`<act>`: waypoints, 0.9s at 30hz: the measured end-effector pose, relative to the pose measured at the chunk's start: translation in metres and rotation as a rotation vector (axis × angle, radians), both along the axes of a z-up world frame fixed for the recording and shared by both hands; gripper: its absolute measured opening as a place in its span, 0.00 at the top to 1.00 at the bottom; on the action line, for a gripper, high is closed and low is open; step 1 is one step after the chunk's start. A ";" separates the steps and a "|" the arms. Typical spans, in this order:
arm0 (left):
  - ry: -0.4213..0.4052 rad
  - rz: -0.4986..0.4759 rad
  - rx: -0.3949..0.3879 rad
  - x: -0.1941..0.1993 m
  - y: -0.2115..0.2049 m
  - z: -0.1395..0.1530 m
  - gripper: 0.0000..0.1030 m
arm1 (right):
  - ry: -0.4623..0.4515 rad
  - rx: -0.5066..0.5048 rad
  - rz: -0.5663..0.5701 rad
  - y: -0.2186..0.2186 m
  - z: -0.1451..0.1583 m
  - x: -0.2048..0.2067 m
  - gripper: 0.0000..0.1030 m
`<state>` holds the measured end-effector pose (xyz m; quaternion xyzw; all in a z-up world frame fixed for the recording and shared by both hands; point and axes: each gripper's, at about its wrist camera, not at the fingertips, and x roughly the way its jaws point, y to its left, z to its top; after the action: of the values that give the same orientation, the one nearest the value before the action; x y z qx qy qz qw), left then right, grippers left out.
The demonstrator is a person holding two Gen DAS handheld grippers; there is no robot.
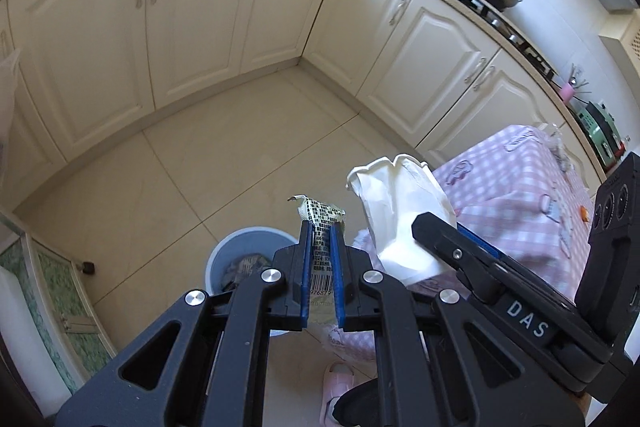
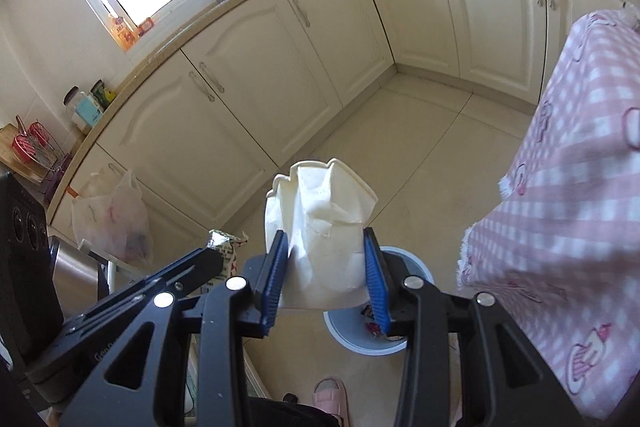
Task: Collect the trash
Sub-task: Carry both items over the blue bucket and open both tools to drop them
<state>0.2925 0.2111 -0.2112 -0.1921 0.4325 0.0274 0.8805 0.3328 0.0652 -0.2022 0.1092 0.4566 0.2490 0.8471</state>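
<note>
My left gripper (image 1: 321, 227) is shut on a flattened printed wrapper (image 1: 320, 217) with a barcode, held above a blue trash bin (image 1: 240, 247) on the floor. My right gripper (image 2: 326, 239) is shut on a crumpled white paper cup (image 2: 320, 227), held over the same bin (image 2: 416, 269), which holds some scraps. In the left wrist view the right gripper (image 1: 436, 227) and the cup (image 1: 396, 203) show at the right. In the right wrist view the left gripper's fingers (image 2: 200, 259) and wrapper (image 2: 226, 247) show at the left.
Cream kitchen cabinets (image 1: 192, 19) line the walls around a tiled floor (image 1: 240, 155). A table with a pink checked cloth (image 2: 580, 227) stands at the right. A white plastic bag (image 2: 116, 219) hangs at the left. Pink slippers (image 2: 330, 393) lie near the bin.
</note>
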 end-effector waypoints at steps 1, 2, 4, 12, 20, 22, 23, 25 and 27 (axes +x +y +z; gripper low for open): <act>0.004 0.002 -0.003 0.000 0.005 -0.003 0.92 | 0.012 0.007 0.002 0.004 -0.004 0.003 0.63; 0.009 0.004 -0.005 0.002 0.008 -0.006 0.92 | 0.029 0.024 -0.001 0.007 -0.009 0.007 0.63; 0.015 0.008 -0.008 0.003 0.011 -0.009 0.92 | 0.059 0.041 -0.004 0.010 -0.015 0.014 0.62; 0.043 0.005 -0.017 0.010 0.015 -0.023 0.92 | 0.055 -0.023 -0.003 0.022 -0.031 0.016 0.60; 0.068 -0.022 -0.014 0.020 0.005 -0.031 0.92 | -0.006 -0.101 -0.040 0.005 -0.028 0.011 0.56; 0.070 -0.029 -0.011 0.024 0.002 -0.031 0.92 | -0.017 -0.102 -0.046 0.001 -0.026 0.011 0.55; 0.068 -0.032 -0.008 0.025 0.001 -0.029 0.92 | -0.025 -0.103 -0.051 -0.002 -0.024 0.010 0.55; 0.063 -0.035 0.000 0.028 -0.001 -0.026 0.92 | -0.038 -0.101 -0.058 -0.006 -0.021 0.010 0.55; 0.056 -0.037 0.006 0.030 -0.002 -0.022 0.92 | -0.052 -0.097 -0.066 -0.011 -0.016 0.010 0.54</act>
<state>0.3226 0.2088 -0.2329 -0.1806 0.4601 0.0179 0.8691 0.3423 0.0538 -0.2187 0.0767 0.4420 0.2012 0.8708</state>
